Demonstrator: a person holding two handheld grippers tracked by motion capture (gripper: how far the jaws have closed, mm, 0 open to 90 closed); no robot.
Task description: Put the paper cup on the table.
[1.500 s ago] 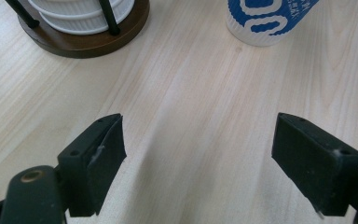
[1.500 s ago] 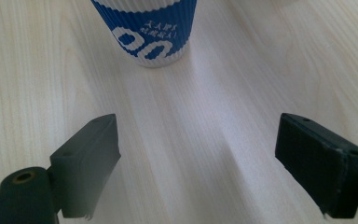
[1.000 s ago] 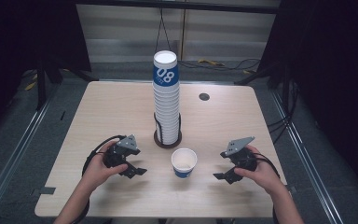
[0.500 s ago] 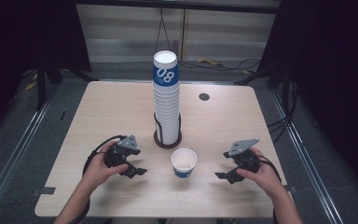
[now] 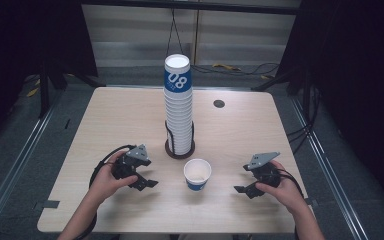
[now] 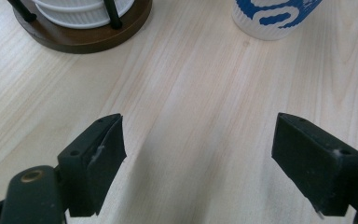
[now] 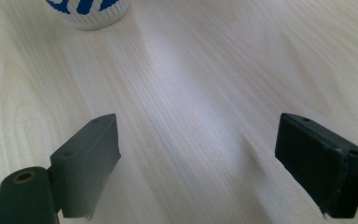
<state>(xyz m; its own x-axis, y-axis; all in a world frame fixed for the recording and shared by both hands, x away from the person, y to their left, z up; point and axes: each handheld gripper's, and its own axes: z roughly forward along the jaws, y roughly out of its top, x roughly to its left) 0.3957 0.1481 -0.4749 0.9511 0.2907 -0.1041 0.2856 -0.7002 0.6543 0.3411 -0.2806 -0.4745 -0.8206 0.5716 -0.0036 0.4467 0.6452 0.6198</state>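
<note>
High view: single cup (image 5: 197, 174) upright on table (image 5: 120, 115), just in front of cup stack (image 5: 178, 107) | left gripper (image 5: 146, 183) and right gripper (image 5: 243, 190) flank it, jaws apart, empty | judged: cup free of stack, next grasp pending

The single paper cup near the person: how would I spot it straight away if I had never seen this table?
Start at the tall stack of cups in its dark round holder mid-table. Just in front of it, toward the person, the single paper cup stands upright and apart, between the two hand-held grippers. Unlike the stacked ones, it stands alone, its open white mouth facing up.
</note>
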